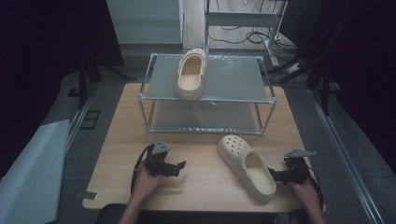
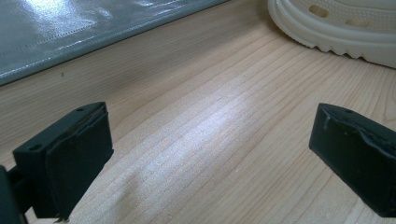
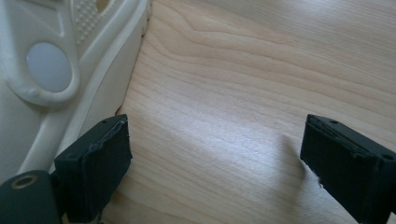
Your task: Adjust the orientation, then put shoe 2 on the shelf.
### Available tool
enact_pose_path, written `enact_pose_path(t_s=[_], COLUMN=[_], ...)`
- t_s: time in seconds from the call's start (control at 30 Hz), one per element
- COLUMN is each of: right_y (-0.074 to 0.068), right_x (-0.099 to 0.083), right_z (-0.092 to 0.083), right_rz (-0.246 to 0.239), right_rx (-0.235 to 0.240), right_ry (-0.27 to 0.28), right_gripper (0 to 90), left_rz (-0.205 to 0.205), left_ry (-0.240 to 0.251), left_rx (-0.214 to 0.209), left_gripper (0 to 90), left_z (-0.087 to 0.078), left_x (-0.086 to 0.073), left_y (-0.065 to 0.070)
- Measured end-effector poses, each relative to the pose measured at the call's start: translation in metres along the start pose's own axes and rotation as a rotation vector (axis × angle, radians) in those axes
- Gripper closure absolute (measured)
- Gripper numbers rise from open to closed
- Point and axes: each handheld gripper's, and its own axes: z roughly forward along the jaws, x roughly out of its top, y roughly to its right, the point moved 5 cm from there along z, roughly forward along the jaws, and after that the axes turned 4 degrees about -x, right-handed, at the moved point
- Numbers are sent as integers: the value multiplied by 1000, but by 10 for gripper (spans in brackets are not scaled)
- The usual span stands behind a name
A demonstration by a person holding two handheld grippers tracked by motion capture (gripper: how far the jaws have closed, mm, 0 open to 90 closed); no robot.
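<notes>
From above the loose clog lies on the desk just left of the right hand-held gripper, whose own view shows jaws apart beside its heel, left hand-held gripper likewise apart, so I'd grab the heel rim squarely

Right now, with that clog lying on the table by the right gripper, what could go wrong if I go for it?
The right gripper sits open beside the clog, its jaws over bare table; closing now would likely grab nothing. One jaw is almost against the heel, so a sideways push could shove the clog away. Lifting it onto the rack might bump the clog on the rack.
</notes>
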Motion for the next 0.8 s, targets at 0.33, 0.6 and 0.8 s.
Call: enact_pose_path(t_s=[0.33,0.6,0.8], right_y=[-21,-35,-31], right_x=[2,4,1], right_z=[2,2,-10], right_rz=[-54,-83,-30], right_rx=[32,60,74], right_ry=[-34,-44,-8], right_gripper=[81,70,76], left_rz=[-8,-10,-12], left_ry=[16,22,7], left_rx=[-3,-17,-4], left_gripper=[0,0,0], left_z=[-2,-3,-4], left_x=[-1,-1,-2], left_y=[-1,-1,-4])
